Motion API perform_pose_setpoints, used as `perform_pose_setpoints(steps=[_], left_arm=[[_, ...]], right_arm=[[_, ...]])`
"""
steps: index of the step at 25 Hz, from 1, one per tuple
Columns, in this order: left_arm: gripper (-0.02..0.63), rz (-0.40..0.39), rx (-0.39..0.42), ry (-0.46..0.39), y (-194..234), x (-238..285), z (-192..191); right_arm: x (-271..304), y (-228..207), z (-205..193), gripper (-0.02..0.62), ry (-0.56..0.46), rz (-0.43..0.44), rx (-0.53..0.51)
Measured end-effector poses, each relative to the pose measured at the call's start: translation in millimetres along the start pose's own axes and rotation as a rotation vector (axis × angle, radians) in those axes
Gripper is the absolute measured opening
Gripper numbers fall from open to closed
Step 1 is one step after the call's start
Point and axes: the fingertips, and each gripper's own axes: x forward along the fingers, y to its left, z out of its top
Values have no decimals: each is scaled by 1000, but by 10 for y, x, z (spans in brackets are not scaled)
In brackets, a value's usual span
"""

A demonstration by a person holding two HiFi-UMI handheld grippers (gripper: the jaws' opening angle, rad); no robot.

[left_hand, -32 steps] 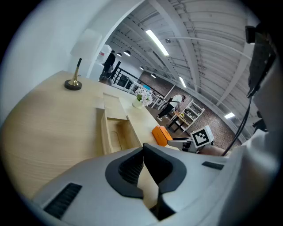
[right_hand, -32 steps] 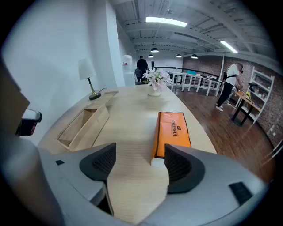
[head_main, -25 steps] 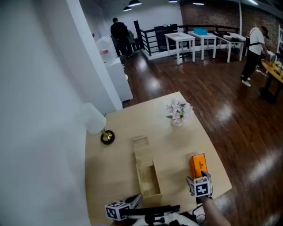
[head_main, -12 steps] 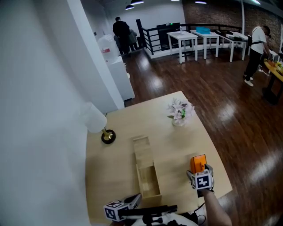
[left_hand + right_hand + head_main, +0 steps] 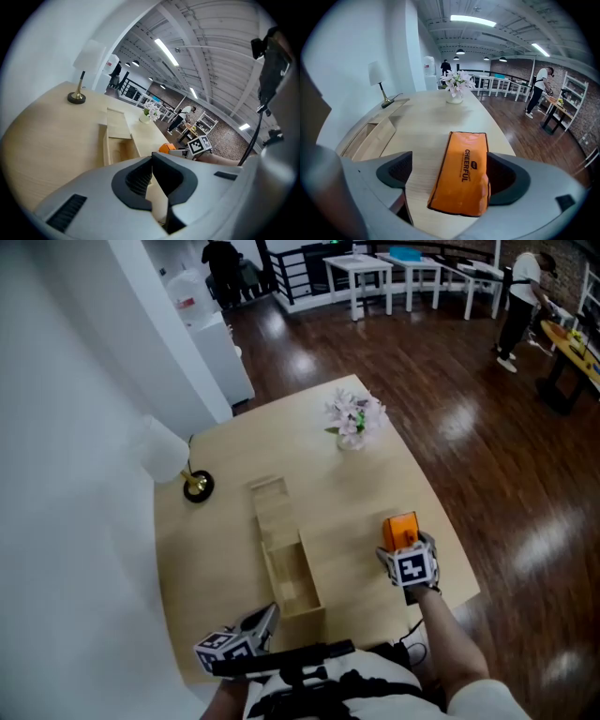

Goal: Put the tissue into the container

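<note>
An orange tissue pack (image 5: pixel 400 527) lies flat on the table near its right edge. In the right gripper view the tissue pack (image 5: pixel 463 172) lies lengthwise between the jaws of my right gripper (image 5: pixel 450 161). The jaws have just been opening; a gap shows at the left pad, and the right pad is close to the pack's edge. From the head view the right gripper (image 5: pixel 403 545) sits just behind the pack. The wooden container (image 5: pixel 292 579) stands open in the table's middle, its lid (image 5: pixel 270 502) slid away. My left gripper (image 5: pixel 265 620) hovers near the container's near end, its jaws shut on nothing (image 5: pixel 152 161).
A white table lamp (image 5: pixel 173 460) stands at the left near the wall. A vase of flowers (image 5: pixel 352 418) is at the table's far side. The table's right edge (image 5: pixel 455 549) is close to the pack. People stand far off in the room.
My right gripper has moved forward, closer over the orange pack. The head view has shifted, so the table sits higher and further left in the picture. The left gripper has stayed put.
</note>
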Motion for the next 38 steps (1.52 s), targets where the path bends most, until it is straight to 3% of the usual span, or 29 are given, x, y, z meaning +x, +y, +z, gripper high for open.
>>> perform_pose_setpoints(steps=[5, 9, 16, 19, 23, 31, 35, 38], left_arm=[[12, -14, 3, -14, -75, 13, 120], [81, -13, 11, -24, -79, 59, 181], [86, -7, 16, -21, -45, 53, 163], [86, -2, 15, -19, -36, 54, 167], [86, 19, 5, -4, 21, 67, 125], [84, 35, 2, 5, 28, 43, 79], [84, 52, -5, -6, 89, 16, 76], [84, 54, -13, -3, 117, -2, 59]], right_arm=[[57, -2, -248, 499, 112, -6, 40], [115, -98, -277, 508, 137, -44, 49], [207, -346, -408, 515, 189, -92, 85], [288, -344, -542, 515, 235, -70, 100], [435, -203, -548, 515, 205, 19, 171], [524, -243, -555, 511, 203, 38, 193], [496, -350, -541, 466, 205, 15, 217], [461, -265, -541, 452, 202, 51, 267]])
